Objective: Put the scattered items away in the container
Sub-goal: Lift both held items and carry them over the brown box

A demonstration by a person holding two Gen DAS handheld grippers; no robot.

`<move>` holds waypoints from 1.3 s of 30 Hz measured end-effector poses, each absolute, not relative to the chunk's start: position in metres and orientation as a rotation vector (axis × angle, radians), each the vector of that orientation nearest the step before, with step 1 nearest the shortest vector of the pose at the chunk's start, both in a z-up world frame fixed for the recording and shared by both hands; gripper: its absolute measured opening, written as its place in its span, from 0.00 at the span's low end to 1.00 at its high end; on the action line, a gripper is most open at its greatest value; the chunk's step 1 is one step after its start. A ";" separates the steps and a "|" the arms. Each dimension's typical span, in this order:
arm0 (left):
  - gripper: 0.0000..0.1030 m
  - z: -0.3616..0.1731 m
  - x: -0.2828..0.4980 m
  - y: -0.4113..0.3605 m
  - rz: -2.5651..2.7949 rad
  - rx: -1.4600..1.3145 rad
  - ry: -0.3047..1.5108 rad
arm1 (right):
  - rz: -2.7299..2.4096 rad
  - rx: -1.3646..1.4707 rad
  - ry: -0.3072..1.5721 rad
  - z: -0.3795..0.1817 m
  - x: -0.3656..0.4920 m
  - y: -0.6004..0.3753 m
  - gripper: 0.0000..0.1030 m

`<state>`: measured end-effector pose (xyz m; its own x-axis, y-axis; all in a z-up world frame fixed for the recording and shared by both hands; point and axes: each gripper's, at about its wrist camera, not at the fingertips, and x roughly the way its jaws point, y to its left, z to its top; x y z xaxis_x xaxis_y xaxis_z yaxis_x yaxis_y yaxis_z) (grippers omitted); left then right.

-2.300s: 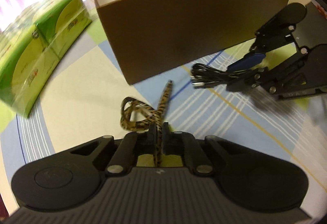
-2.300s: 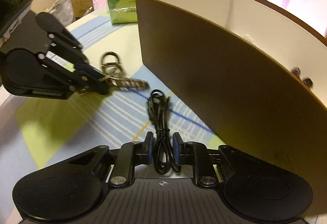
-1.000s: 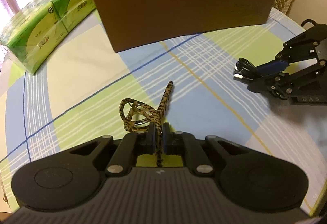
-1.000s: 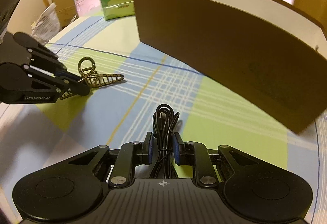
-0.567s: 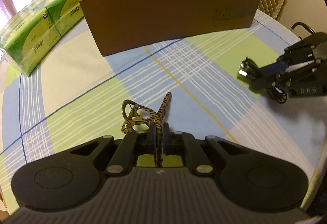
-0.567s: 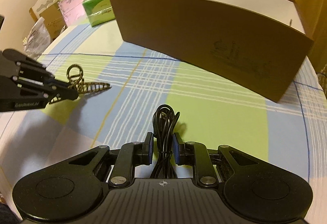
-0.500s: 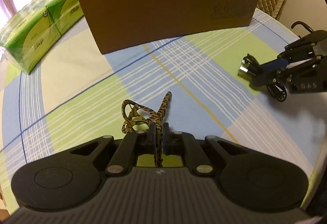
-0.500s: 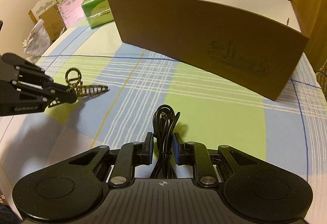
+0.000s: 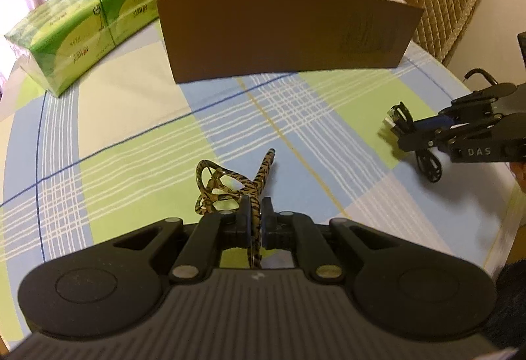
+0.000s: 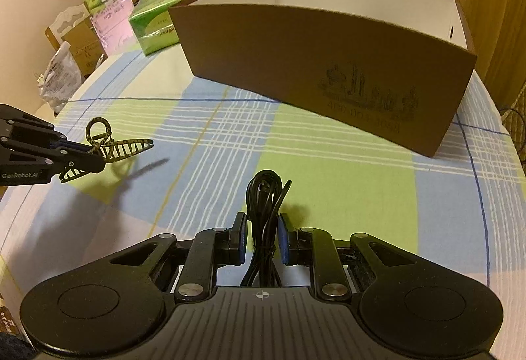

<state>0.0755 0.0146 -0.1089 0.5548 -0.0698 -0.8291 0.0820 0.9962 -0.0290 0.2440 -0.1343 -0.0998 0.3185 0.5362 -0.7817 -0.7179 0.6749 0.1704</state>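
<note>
Left claw [image 9: 254,212] clamped on tiger-striped hair clip [image 9: 230,182], held above the bench [image 9: 131,130]; right claw [image 10: 262,240] gripping bundled black cable [image 10: 264,195] (tie at mid-bundle). Brown box [image 10: 328,70] open-topped, well apart ahead of both, checked cloth between; green tissue packs [image 9: 82,31] just beside its left end.

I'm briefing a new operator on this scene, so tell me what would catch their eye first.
The big brown box stands open at the far middle of the checked tablecloth. The left gripper is shut on a tiger-striped hair clip, and the right gripper is shut on a coiled black cable. Green tissue packs lie left of the box.
</note>
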 end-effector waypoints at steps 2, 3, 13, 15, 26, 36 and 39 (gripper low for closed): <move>0.03 -0.104 0.076 0.013 -0.089 0.015 0.964 | 0.837 -0.219 0.923 -0.097 0.245 -0.134 0.21; 0.03 -0.101 0.077 0.012 -0.090 0.014 0.958 | 0.840 -0.217 0.919 -0.095 0.245 -0.134 0.21; 0.03 -0.087 0.087 0.007 -0.091 0.017 0.933 | 0.858 -0.160 0.874 -0.075 0.249 -0.137 0.21; 0.03 -0.084 0.089 0.006 -0.093 0.017 0.924 | 0.868 -0.148 0.863 -0.070 0.250 -0.138 0.21; 0.03 -0.087 0.095 0.002 -0.099 0.031 0.943 | 0.817 -0.214 0.922 -0.083 0.253 -0.134 0.22; 0.03 -0.091 0.101 0.009 -0.071 0.036 0.951 | 0.792 -0.198 0.898 -0.105 0.266 -0.110 0.78; 0.03 -0.092 0.103 0.012 -0.061 0.031 0.955 | 0.769 -0.231 0.934 -0.118 0.269 -0.100 0.47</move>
